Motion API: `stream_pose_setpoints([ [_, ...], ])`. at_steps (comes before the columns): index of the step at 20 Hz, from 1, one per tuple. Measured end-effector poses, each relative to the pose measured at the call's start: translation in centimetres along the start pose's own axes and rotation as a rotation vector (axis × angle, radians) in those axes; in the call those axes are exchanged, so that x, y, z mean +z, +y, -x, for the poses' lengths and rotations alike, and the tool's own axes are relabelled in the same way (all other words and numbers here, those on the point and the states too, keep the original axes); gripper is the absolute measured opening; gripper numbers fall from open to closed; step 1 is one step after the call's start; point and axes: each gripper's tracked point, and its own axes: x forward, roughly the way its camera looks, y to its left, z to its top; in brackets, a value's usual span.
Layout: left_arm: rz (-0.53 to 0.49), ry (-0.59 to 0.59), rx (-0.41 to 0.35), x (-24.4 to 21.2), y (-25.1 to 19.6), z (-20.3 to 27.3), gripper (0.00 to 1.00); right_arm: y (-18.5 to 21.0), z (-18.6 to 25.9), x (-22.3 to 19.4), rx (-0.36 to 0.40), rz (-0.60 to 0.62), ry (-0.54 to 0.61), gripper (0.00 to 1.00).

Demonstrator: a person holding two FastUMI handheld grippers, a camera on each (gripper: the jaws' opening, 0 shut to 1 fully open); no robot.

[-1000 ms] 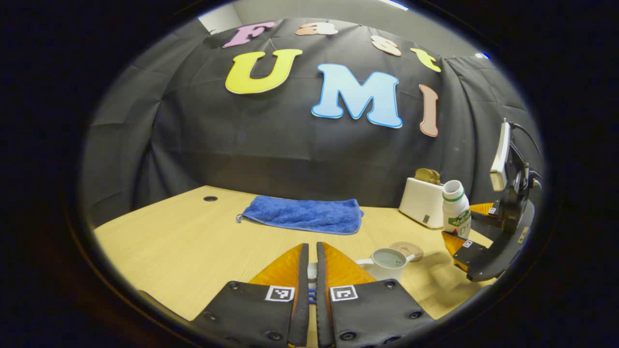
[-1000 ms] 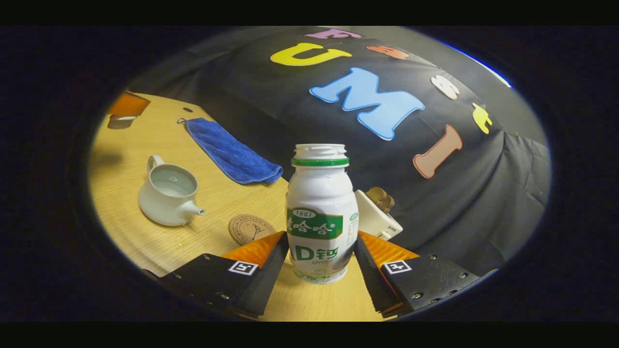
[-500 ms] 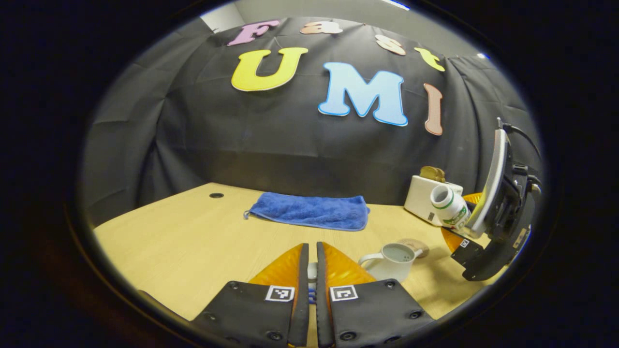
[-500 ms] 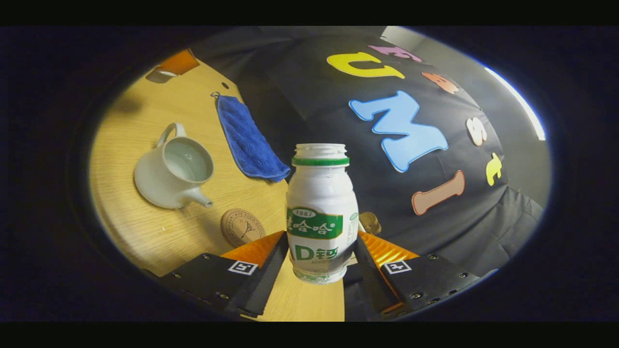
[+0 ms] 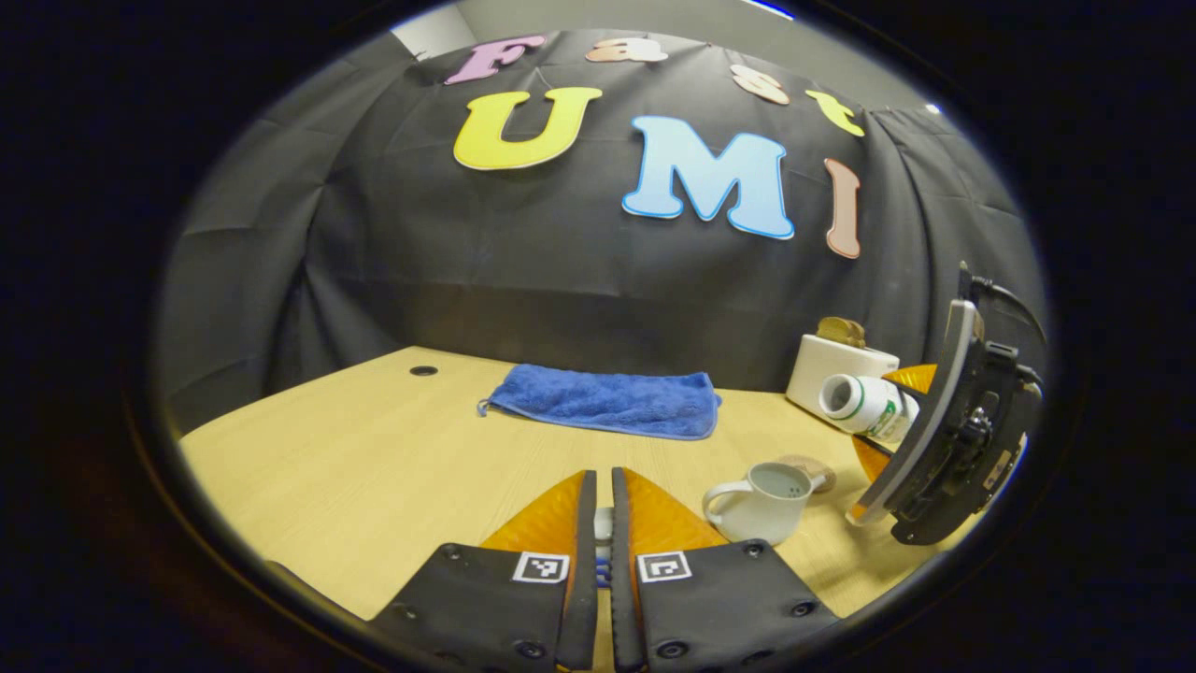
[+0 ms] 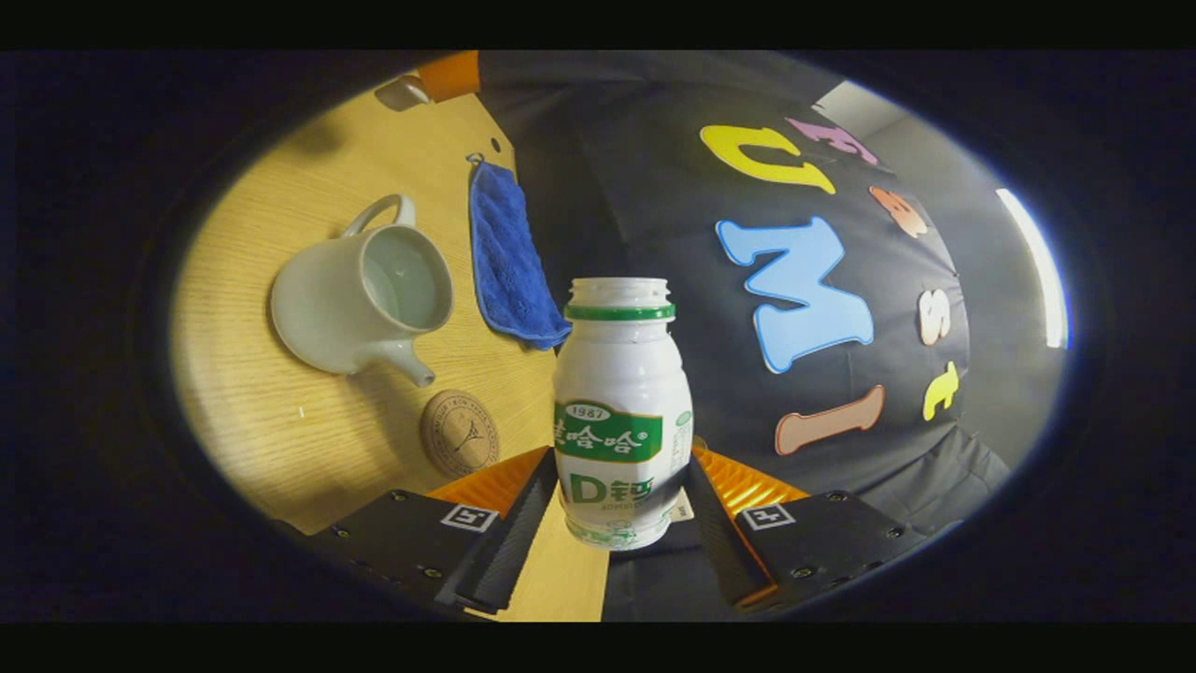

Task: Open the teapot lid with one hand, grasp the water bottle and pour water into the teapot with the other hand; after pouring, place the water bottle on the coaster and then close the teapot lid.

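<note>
The white teapot (image 5: 761,500) stands open on the wooden table (image 5: 374,467), with water inside it (image 6: 402,280). My left gripper (image 5: 601,481) is shut on the teapot lid (image 5: 605,523), a small white piece between its fingers, held left of the pot. In the right gripper view the lid (image 6: 402,92) shows at the top left. My right gripper (image 6: 621,495) is shut on the capless white water bottle (image 6: 621,411). The bottle (image 5: 864,404) is tipped almost level above and right of the teapot, mouth pointing left. The round coaster (image 6: 458,433) lies by the spout.
A blue towel (image 5: 607,402) lies at the back of the table near the cloth wall. A white toaster (image 5: 836,369) with toast in it stands at the back right, behind the bottle. A small hole (image 5: 422,370) marks the table's far left.
My right gripper has tipped the bottle from upright to nearly horizontal, mouth swinging toward the teapot. The left gripper has kept still with the lid.
</note>
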Motion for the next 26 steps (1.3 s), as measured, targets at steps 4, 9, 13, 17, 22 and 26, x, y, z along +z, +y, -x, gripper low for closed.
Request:
stream_pose_setpoints([
  [4, -0.003, 0.003, 0.005, -0.1, 0.3, 0.1, 0.13, -0.2, -0.2, 0.2, -0.017, 0.081, -0.01, 0.8],
  [9, -0.001, 0.007, 0.007, -0.3, 0.5, 0.2, 0.13, -0.5, -0.2, 0.2, -0.031, 0.159, -0.03, 0.8],
  [13, -0.005, 0.011, 0.008, -0.4, 0.6, 0.3, 0.13, -0.8, 0.1, 0.6, -0.051, 0.216, -0.051, 0.79],
  [17, -0.005, 0.014, 0.01, -0.5, 0.7, 0.4, 0.13, -1.2, 0.0, 0.7, -0.058, 0.252, -0.066, 0.8],
  [22, -0.007, 0.015, 0.009, -0.5, 0.7, 0.5, 0.13, -1.5, -0.1, 0.9, -0.072, 0.29, -0.081, 0.79],
  [26, -0.007, 0.018, 0.008, -0.6, 0.7, 0.3, 0.13, -1.9, 0.0, 1.3, -0.081, 0.321, -0.095, 0.79],
])
